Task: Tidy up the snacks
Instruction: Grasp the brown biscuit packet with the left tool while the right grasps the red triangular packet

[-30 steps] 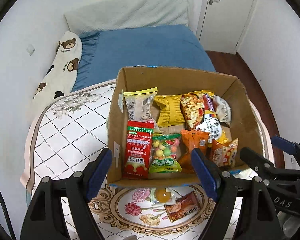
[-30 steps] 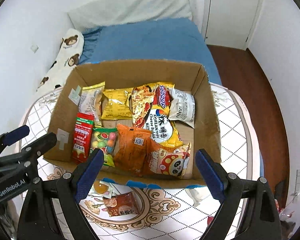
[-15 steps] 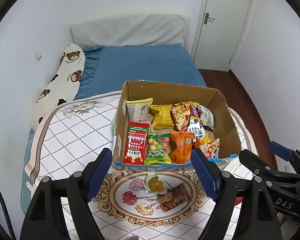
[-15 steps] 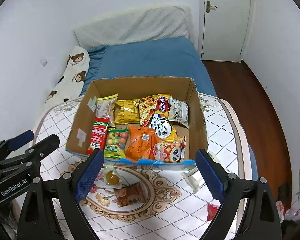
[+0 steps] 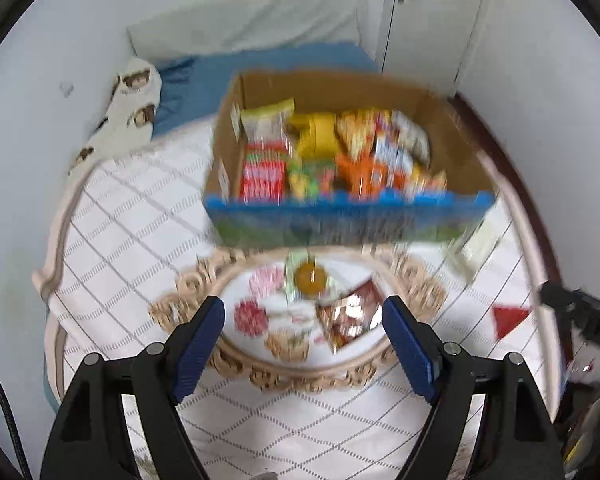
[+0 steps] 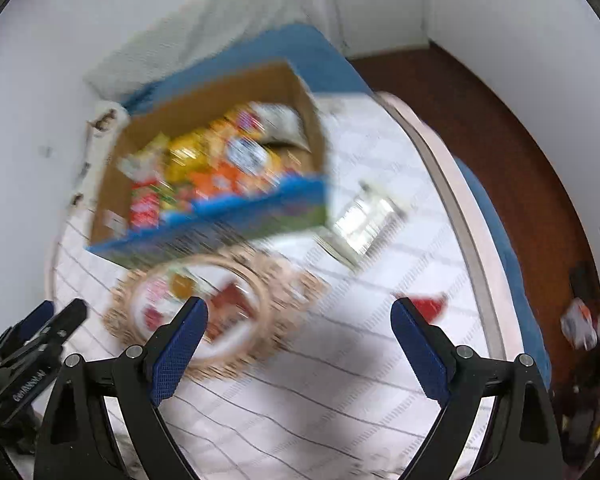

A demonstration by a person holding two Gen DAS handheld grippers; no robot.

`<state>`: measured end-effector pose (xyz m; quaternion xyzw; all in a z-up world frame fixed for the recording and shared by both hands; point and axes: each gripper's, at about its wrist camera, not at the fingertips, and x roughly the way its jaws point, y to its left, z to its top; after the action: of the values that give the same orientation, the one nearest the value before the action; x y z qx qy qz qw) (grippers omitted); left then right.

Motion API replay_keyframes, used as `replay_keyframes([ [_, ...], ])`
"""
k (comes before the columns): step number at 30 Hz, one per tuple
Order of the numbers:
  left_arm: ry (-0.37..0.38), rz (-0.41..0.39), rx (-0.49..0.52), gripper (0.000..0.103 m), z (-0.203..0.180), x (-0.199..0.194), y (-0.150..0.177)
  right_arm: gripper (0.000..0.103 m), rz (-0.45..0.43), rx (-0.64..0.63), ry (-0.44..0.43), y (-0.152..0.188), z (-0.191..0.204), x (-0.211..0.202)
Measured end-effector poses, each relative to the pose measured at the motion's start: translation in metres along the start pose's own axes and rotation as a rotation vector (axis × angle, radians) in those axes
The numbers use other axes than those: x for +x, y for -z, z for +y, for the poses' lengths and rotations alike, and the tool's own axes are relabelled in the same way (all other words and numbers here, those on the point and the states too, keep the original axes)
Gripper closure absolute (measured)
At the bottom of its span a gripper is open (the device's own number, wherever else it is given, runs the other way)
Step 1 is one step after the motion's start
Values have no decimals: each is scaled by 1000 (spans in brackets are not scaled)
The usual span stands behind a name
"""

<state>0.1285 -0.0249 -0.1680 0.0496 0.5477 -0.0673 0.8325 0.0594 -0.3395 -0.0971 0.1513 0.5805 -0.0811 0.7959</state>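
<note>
Snacks mostly packed upright in cardboard box (image 5: pixel 456 148) at far side of worktop (image 5: pixel 140 216), w/ two strays, orange-centred packet (image 5: pixel 310 276) & brown packet (image 5: pixel 350 316), left outside, likely next pickups. Left tongs (image 5: pixel 304 340) & right tongs (image 6: pixel 300 348) both spread, empty. Frames blurred.

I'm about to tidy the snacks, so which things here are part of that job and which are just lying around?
Part of the job:
cardboard box holding packets
orange-centred packet on the tablecloth
brown packet beside it
red packet
clear packet by the box

Just lying about:
bear-print pillow
blue bed
things on the floor, too blurred to name
</note>
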Motion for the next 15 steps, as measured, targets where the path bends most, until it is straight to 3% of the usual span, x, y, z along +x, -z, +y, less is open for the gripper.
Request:
replay_keyframes([
  [6, -73, 107, 93, 23, -35, 63, 17, 8, 129, 162, 0, 5, -85, 60],
  [12, -137, 244, 315, 23, -75, 128, 18, 8, 241, 279, -42, -3, -132, 131],
  [15, -198, 293, 471, 23, -96, 156, 19, 11, 275, 312, -65, -2, -140, 156],
])
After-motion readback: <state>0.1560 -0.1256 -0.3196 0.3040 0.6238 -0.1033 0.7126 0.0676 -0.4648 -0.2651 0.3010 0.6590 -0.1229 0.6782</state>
